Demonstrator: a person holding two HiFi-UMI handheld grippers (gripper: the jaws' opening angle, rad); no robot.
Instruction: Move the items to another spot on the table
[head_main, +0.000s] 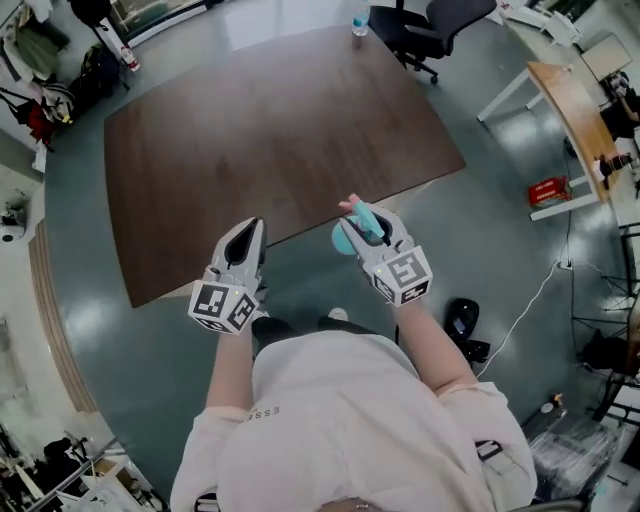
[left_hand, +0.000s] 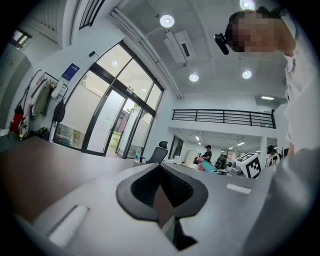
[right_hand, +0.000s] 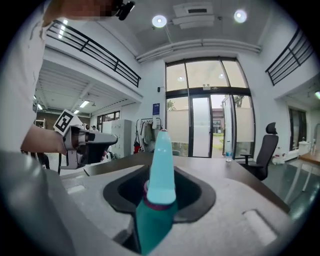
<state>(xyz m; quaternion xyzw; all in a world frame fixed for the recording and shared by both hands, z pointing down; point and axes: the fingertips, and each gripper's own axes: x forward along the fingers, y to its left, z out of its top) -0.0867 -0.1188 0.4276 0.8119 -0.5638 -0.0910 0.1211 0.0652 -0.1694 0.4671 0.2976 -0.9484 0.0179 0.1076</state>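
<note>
Slippage risk: the right gripper (head_main: 368, 228) clamps the turquoise tapered plastic item with a pink band (right_hand: 161, 165) near its base only (1 narrow contact zone), just off the dark brown wooden table (head_main: 250, 130). A fast swing could tip it out. The left gripper (left_hand: 161, 192) is closed and empty.

Place: an open office hall, seen from where I stand
Furniture: my big brown table (head_main: 250, 130), a black office chair (head_main: 432, 28), a wooden desk (head_main: 572, 105)
Building: tall glass doors (right_hand: 202, 127), a railed upper gallery (left_hand: 222, 116), round ceiling lights (left_hand: 167, 20)
Extras: coats on a rack (left_hand: 40, 97)
</note>
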